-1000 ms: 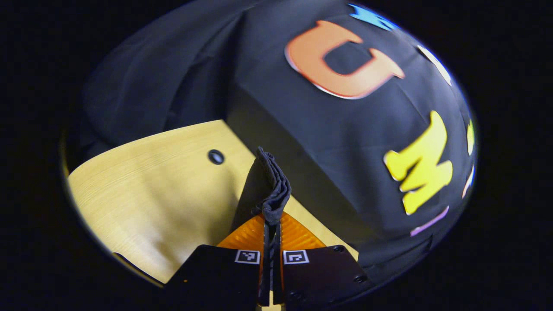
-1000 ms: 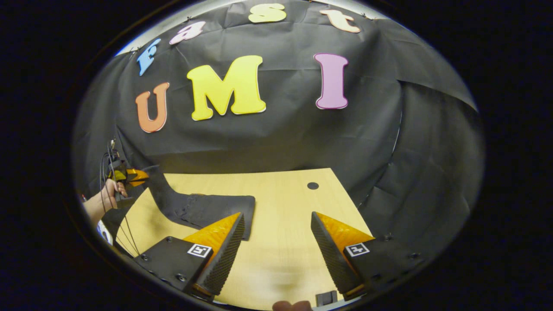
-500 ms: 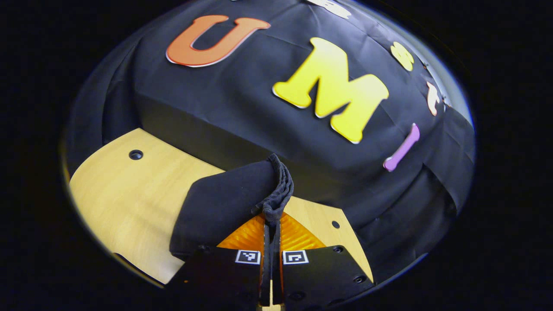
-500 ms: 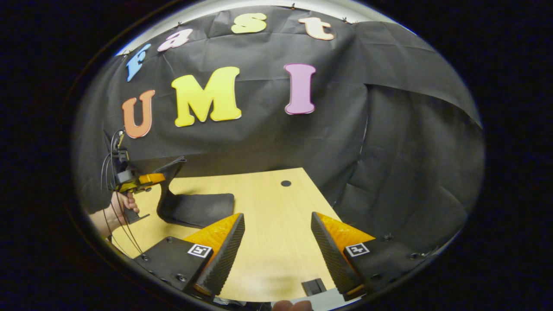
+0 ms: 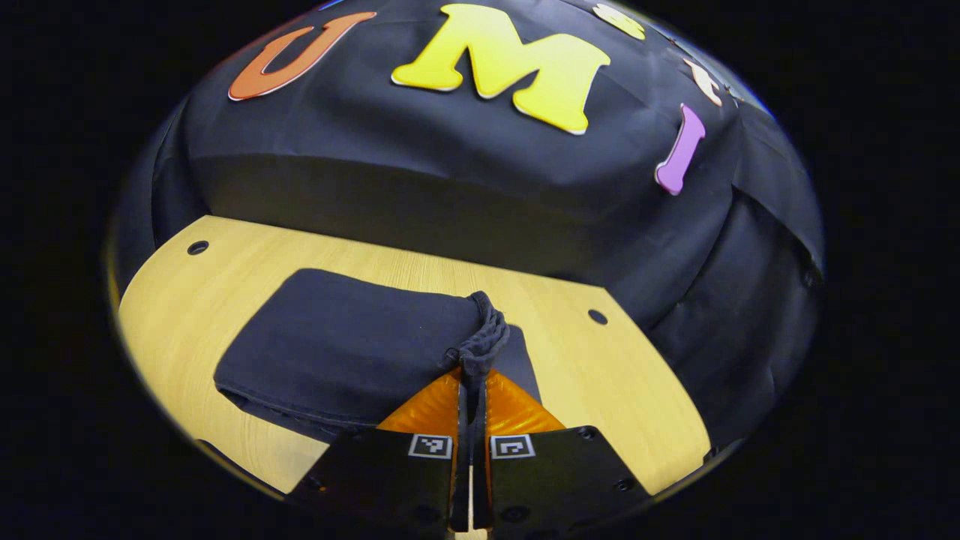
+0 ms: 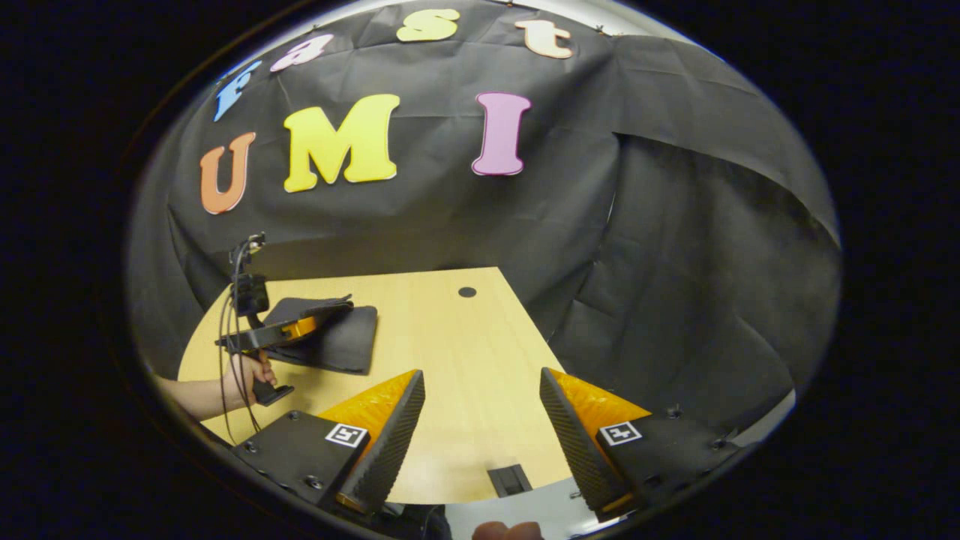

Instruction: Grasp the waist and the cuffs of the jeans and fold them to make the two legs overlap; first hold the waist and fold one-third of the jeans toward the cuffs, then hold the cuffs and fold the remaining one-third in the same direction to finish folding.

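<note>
We see matt, dark cloth jeans (image 5: 337, 345) with a bunched, rough hem, lying on a smooth, pale wood-grain table (image 5: 615, 375). The wall (image 6: 675, 225) is matt, creased cloth.

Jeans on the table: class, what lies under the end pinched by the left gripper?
Under the lifted end held by the left gripper lie the folded jeans, resting on the wooden table. The layers beneath are covered.
</note>
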